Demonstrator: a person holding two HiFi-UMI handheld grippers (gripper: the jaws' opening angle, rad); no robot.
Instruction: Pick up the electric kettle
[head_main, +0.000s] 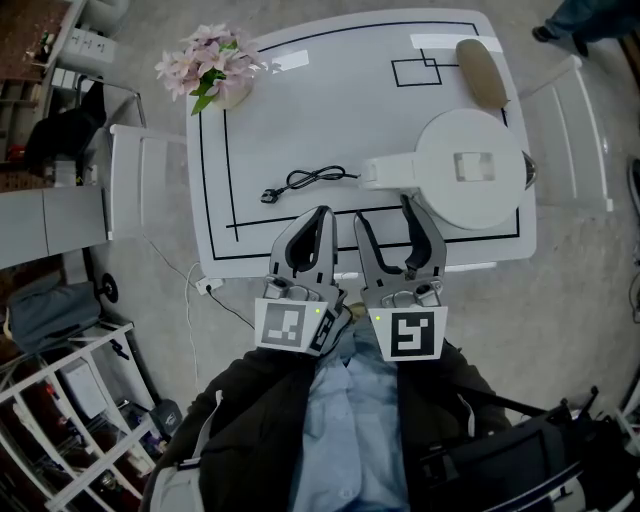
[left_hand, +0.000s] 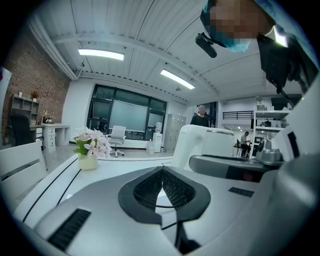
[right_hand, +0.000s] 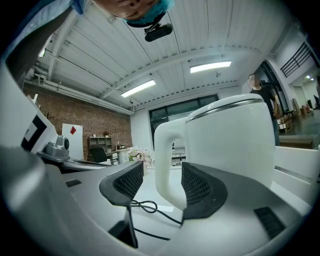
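Toward the right near corner of the white rectangular tabletop (head_main: 330, 110) stands the white plastic electric kettle (head_main: 470, 168). It is upright, and its looped handle (head_main: 385, 173) points left across the tabletop. It looks rigid, smooth and heavy if filled, so the handle seems the surest hold. Over the tabletop's near edge, the right tool (head_main: 383, 208) gapes empty, short of the handle. The left tool (head_main: 322, 211) is pinched together, empty.
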